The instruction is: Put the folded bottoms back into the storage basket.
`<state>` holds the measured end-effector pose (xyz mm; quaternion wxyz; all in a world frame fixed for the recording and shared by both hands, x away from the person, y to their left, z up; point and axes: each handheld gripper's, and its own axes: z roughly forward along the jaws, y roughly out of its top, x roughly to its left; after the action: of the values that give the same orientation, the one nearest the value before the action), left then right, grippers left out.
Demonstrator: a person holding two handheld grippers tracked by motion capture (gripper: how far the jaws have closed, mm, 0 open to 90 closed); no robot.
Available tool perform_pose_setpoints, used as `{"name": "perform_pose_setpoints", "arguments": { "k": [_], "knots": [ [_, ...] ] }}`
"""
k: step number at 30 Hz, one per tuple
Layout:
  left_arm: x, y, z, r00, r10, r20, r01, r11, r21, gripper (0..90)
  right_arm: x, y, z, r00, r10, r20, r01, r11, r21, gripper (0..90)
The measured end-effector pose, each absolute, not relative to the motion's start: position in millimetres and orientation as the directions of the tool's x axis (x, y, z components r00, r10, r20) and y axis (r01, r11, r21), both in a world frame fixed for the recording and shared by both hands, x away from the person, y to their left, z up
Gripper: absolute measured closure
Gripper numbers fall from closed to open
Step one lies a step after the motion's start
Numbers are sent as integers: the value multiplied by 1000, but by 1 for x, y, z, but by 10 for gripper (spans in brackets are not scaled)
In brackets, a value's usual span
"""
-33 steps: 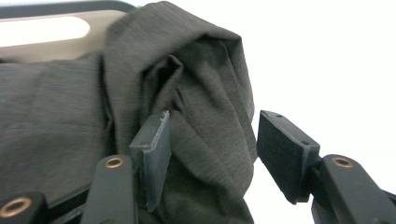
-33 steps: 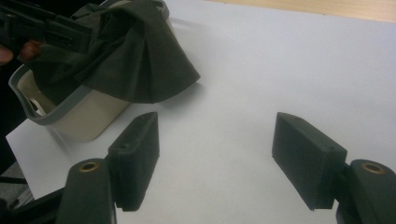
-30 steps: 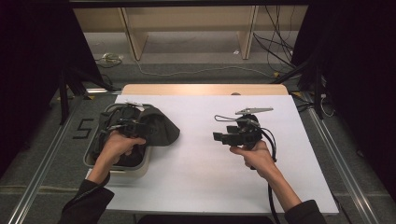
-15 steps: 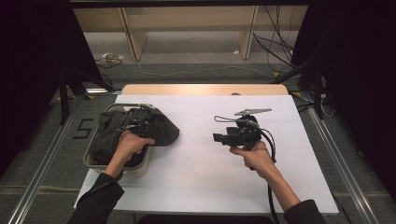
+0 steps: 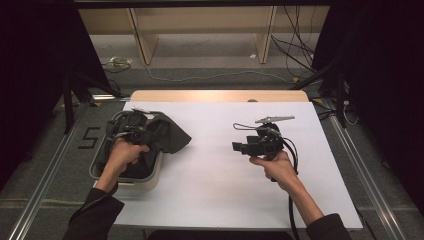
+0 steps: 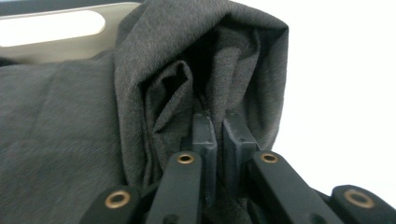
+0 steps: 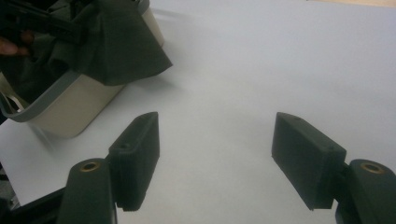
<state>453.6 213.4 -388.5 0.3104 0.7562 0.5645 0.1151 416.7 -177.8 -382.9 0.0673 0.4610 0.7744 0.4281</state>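
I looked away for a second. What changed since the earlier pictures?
The left gripper shifted slightly over the bin, and its jaws have just closed on a fold of the dark cloth. The right gripper stayed open above the table.

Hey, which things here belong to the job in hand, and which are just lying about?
Part of the job:
- dark grey cloth, draped over the basin's rim
- beige basin holding it
- left tongs, just closed, shut on a fold of the cloth
- right tongs, open above the table

Lying about:
- white table
- cables on the floor
- wooden shelf legs
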Motion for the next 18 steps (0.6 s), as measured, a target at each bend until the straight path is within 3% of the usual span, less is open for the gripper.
{"name": "perform_pose_setpoints", "arguments": {
  "k": [12, 18],
  "knots": [
    [464, 223, -426, 350, 921, -170, 844, -232, 483, 870, 415, -180, -382, -564, 772, 291, 657, 206, 725, 333],
    [477, 198, -436, 357, 933, -31, 843, -308, 441, 868, 415, -175, -383, -570, 769, 289, 658, 217, 721, 333]
  ]
}}
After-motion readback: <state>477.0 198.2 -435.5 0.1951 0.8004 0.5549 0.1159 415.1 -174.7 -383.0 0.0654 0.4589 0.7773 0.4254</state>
